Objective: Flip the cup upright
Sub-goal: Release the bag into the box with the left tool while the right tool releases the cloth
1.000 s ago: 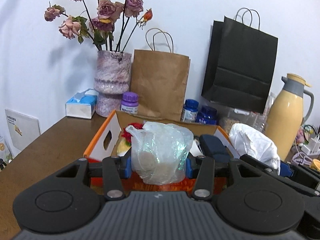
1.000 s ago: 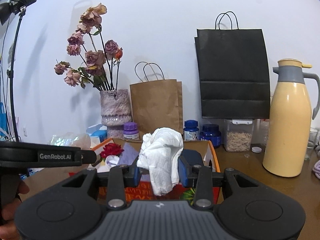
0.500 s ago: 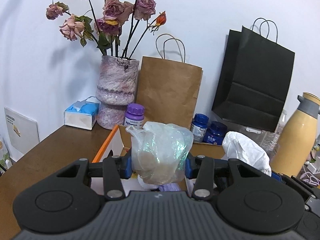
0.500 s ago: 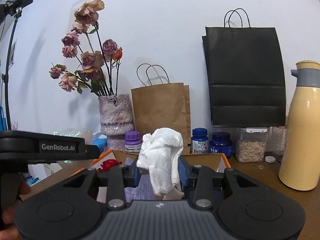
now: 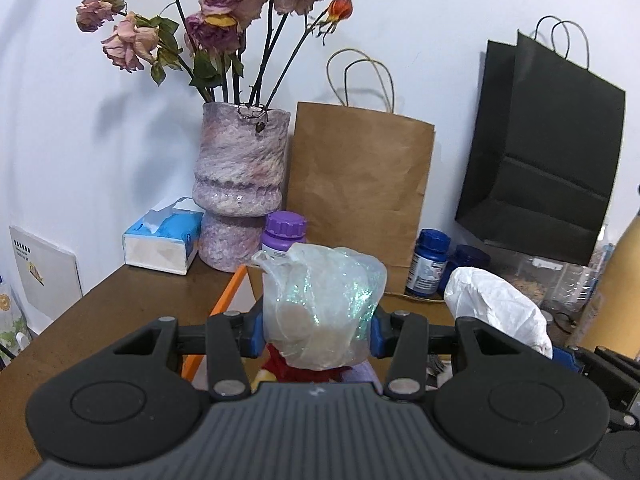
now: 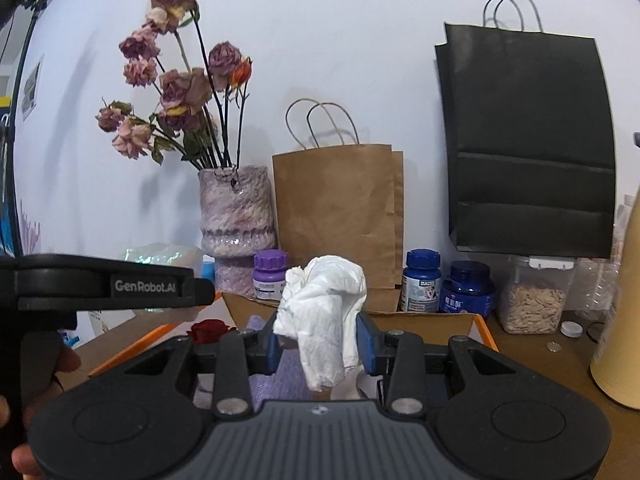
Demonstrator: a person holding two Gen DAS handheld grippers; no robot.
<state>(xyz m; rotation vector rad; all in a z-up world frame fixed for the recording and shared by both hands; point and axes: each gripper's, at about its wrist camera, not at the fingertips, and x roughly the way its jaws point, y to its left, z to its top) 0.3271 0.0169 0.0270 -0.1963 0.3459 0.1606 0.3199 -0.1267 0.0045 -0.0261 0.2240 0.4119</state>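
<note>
Left gripper (image 5: 318, 334): jaws clenched on a crumpled clear plastic bag (image 5: 320, 308) with a greenish shimmer, the blue pads pressing both sides of it. Right gripper (image 6: 320, 346): jaws clenched on a crumpled wad of white paper (image 6: 326, 316), which hangs down between the blue pads. Both grippers are held above an open cardboard box with orange edges (image 6: 486, 326) on a brown table (image 5: 120, 304); a red flower (image 6: 210, 328) and something lilac lie inside the box. In the right wrist view the left gripper's black body crosses the left side, with a person's hand (image 6: 36, 376) on its handle. Against the white wall, from left to right: a blue and white tissue box (image 5: 162, 242); a mottled pink vase (image 5: 240, 184) of dried roses; a purple-capped bottle (image 5: 282, 236) just beside the vase; a brown paper bag (image 5: 360, 196); two blue-capped bottles (image 6: 446, 286); a black paper bag (image 6: 528, 140) hanging on the wall; a clear container of seeds (image 6: 534, 300). A cream-yellow flask (image 6: 624, 320) stands at the right edge. Cup: no cup can be made out in either view, so its place cannot be told.
</note>
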